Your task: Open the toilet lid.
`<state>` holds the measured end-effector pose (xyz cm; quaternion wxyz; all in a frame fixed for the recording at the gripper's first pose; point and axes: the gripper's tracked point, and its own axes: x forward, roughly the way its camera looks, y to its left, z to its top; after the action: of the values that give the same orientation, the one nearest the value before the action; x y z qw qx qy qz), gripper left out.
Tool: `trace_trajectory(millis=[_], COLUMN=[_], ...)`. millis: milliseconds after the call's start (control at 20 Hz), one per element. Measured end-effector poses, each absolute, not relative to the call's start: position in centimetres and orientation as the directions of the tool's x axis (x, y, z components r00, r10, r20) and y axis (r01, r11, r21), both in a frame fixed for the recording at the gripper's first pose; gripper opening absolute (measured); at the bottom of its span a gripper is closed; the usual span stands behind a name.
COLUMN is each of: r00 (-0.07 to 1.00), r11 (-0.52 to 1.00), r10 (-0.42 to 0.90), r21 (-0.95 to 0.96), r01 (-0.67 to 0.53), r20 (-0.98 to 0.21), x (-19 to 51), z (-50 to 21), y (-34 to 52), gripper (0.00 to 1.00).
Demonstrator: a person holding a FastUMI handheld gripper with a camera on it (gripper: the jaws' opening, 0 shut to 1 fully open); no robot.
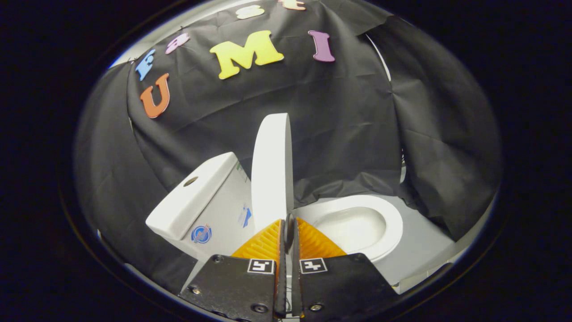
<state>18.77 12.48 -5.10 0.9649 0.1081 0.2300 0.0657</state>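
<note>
The white toilet lid (271, 165) stands raised, close to upright, between the tank (196, 201) and the open seat and bowl (357, 226). My gripper (288, 222) sits at the lid's lower front edge. Its two orange ribbed fingers (263, 243) are drawn almost together, and the thin rim of the lid runs down between their tips, so they pinch it. The lid leans slightly toward the tank. The bowl lies uncovered just beyond and to the right of the fingers.
The tank has a flush button (191, 181) on its top and stickers on its side. Black cloth walls close in behind and on both sides of the toilet. Pale floor (424, 250) shows to the right of the bowl.
</note>
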Motion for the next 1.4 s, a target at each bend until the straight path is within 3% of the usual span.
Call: trace_trajectory(millis=[1400], r00=[0.888], r11=[0.989], r10=[0.132], r21=[-0.003], r01=[-0.148], r20=[-0.44], x=[17.9], z=[-4.7], y=[22.9], gripper=[0.08])
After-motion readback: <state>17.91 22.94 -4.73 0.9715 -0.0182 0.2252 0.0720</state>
